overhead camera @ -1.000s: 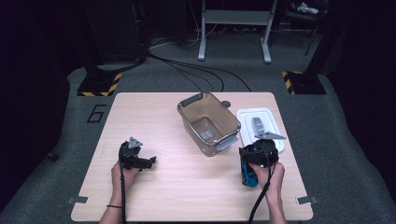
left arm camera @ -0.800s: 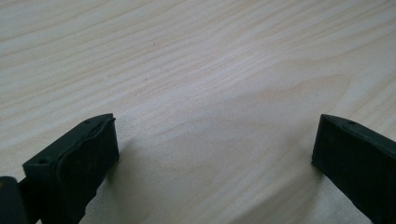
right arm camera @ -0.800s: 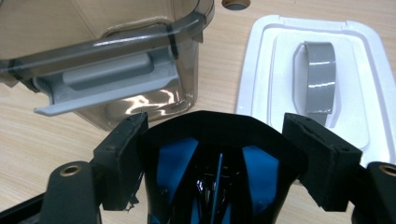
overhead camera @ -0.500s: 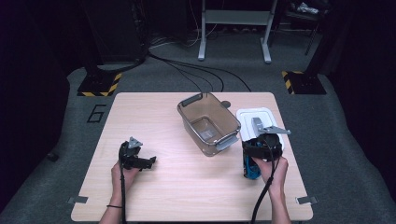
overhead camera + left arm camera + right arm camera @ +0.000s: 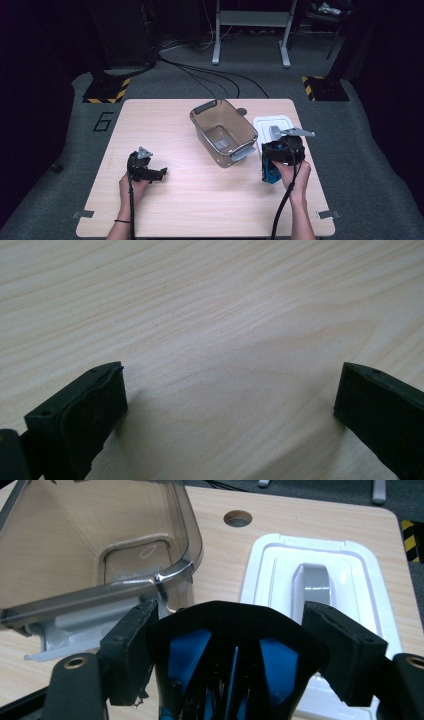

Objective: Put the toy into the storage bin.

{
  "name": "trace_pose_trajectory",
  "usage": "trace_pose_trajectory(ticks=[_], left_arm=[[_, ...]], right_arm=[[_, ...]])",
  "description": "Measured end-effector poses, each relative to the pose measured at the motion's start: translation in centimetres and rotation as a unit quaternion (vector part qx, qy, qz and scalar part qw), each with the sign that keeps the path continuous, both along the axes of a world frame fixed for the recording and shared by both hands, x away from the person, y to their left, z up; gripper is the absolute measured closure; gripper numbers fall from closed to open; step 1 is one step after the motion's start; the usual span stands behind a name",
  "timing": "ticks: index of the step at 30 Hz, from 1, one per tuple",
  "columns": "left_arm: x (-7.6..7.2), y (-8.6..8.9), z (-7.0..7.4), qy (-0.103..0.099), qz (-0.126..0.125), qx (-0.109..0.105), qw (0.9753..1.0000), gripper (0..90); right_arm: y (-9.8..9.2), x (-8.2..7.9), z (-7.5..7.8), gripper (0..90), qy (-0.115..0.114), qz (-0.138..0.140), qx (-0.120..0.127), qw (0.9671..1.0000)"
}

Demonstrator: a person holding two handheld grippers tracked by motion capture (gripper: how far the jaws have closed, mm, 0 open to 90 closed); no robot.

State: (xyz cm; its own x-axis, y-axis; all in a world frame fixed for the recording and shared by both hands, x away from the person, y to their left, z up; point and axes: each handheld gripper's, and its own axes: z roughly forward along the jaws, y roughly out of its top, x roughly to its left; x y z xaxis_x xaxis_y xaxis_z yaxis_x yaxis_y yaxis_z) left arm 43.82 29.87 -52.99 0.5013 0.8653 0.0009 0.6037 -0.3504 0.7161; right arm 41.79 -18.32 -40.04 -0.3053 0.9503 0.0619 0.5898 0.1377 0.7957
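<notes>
Wood table (image 5: pixel 200 200): right gripper (image 5: pixel 235 645) clamps black-blue pouch (image 5: pixel 235 665) near right edge; left gripper (image 5: pixel 230 405) wide open, holding nothing.

Container (image 5: pixel 223 132) sits mid-table (image 5: pixel 165 115), lid (image 5: pixel 274 125) just beside it on the right. Right gripper (image 5: pixel 272 167) w/ bag (image 5: pixel 270 172) is in front of lid, near table's right edge. Left gripper (image 5: pixel 150 172) front-left, well apart from container.
</notes>
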Motion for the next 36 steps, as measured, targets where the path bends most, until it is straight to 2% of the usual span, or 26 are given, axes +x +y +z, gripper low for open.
trace_pose_trajectory(ticks=[15, 23, 36], left_arm=[[0.0, 0.0, 0.0, 0.0, 0.0, 0.0, 1.0, 0.4], [0.0, 0.0, 0.0, 0.0, 0.0, 0.0, 1.0, 0.4], [0.0, 0.0, 0.0, 0.0, 0.0, 0.0, 1.0, 0.4]], right_arm=[[-1.1, 1.9, 0.8, 24.0, -0.006, -0.015, 0.006, 0.9999], [-1.4, 2.6, 1.2, 24.0, -0.008, -0.021, 0.001, 0.9997], [-1.7, 3.7, 2.8, 24.0, -0.023, -0.03, -0.01, 0.9992]])
